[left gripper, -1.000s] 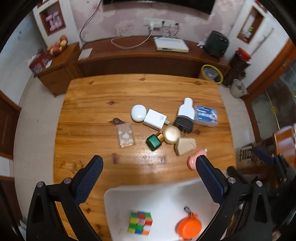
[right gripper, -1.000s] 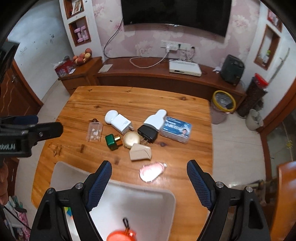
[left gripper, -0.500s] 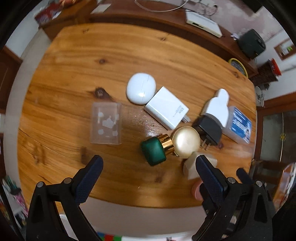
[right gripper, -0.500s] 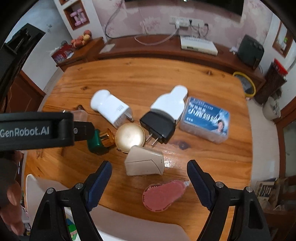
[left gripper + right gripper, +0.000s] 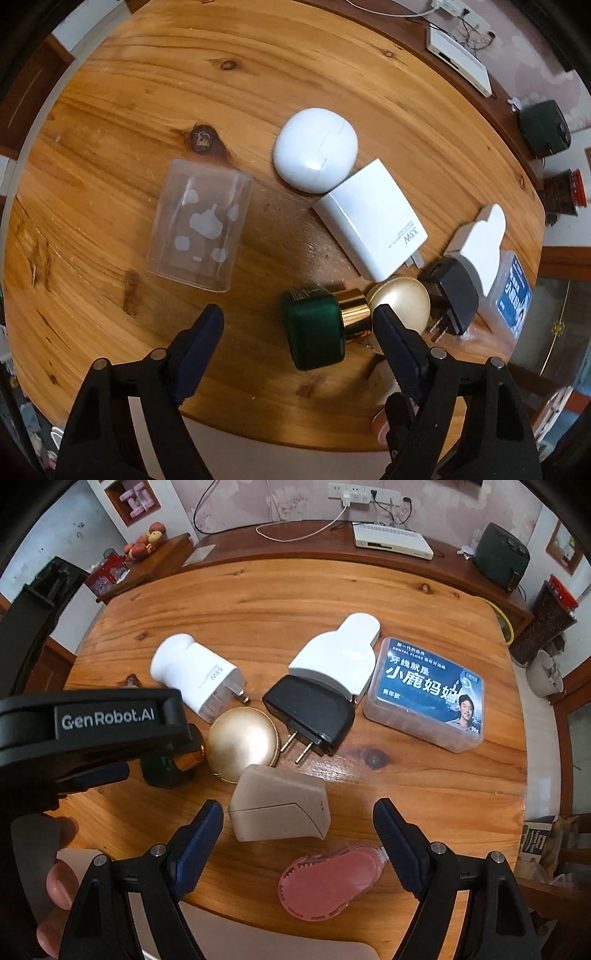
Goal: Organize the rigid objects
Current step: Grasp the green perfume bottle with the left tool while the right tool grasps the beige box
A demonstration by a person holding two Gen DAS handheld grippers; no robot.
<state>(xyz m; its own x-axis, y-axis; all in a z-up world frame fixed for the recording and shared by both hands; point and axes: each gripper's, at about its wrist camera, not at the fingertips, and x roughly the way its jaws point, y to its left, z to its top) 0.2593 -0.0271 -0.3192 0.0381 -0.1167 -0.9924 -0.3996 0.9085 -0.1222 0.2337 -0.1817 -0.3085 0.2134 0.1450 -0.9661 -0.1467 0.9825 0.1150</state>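
Observation:
My left gripper (image 5: 297,321) points straight down with its jaws closing. A green bottle with a gold collar (image 5: 314,332) lies between them, and a gap still shows beside the left pad. A gold round compact (image 5: 400,306) touches the bottle's cap. My right gripper (image 5: 299,814) stands open above a beige wedge-shaped case (image 5: 279,805) and a pink toothed dispenser (image 5: 328,882), touching neither. In the right wrist view the left gripper (image 5: 92,723) hides most of the green bottle (image 5: 166,771).
On the wooden table (image 5: 258,74) lie a clear plastic box (image 5: 199,225), a white earbud case (image 5: 316,149), a white charger (image 5: 369,221), a black plug (image 5: 310,712), a white bottle-shaped piece (image 5: 340,653) and a floss box (image 5: 428,694). A pale tray (image 5: 258,934) lies nearest.
Both grippers have sunk closer to the table. The left one rolled, centred over the green bottle, and its jaws narrowed. The right jaws kept their width.

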